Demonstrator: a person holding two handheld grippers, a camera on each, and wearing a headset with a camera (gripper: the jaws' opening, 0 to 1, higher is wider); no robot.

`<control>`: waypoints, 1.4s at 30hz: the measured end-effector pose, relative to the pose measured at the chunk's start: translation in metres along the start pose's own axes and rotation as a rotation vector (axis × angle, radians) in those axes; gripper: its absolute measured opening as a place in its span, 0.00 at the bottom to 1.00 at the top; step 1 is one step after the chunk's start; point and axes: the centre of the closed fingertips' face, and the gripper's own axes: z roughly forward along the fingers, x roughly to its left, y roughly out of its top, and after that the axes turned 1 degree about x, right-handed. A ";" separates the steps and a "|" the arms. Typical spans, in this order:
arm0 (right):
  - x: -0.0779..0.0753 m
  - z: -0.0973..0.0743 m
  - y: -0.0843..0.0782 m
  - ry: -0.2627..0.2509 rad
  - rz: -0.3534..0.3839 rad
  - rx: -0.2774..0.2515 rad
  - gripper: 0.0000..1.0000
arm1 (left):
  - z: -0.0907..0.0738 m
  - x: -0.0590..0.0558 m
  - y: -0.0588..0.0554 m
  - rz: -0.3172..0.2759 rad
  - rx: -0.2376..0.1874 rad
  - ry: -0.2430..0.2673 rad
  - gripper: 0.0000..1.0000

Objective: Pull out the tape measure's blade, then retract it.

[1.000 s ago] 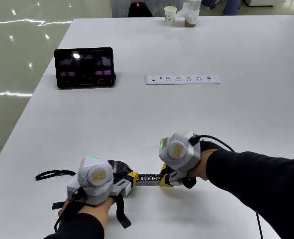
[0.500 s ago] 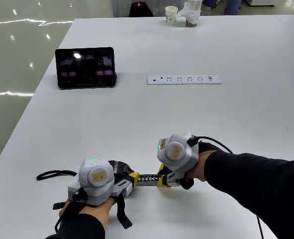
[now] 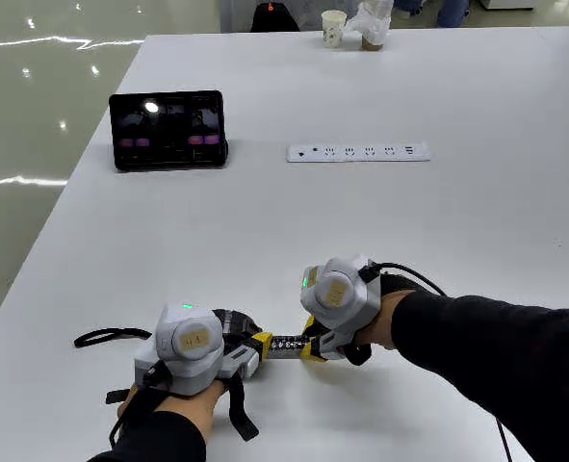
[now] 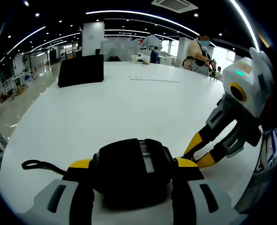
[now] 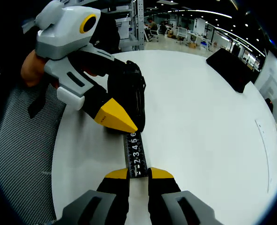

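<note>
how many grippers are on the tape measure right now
2. The left gripper clamps the tape measure's case on the near table edge; the right gripper pinches the pulled-out blade just beside it.

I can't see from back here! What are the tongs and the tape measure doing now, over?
Left tongs shut on tape measure body. Right tongs pinch the blade, a short stretch out. Nothing blocks the path. Over.

bright and evenly lit from overhead ceiling strips [image 4: 124,11]. noted hard glare streaks on the glossy floor [image 3: 24,96] and a lamp spot on the tablet screen [image 3: 151,107]. only faint, soft shadows on the white table [image 3: 380,231]. sharp in head view; blade [image 5: 135,157] figures legible. strongly bowed toward edges in both gripper views.
</note>
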 end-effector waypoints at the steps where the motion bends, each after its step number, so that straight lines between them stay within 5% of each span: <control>1: 0.000 0.000 0.001 0.001 0.001 0.000 0.12 | 0.000 0.000 0.000 -0.001 0.000 0.000 0.62; 42: 0.006 0.016 0.027 0.015 -0.011 -0.064 0.12 | -0.001 0.000 0.000 -0.012 -0.003 -0.009 0.62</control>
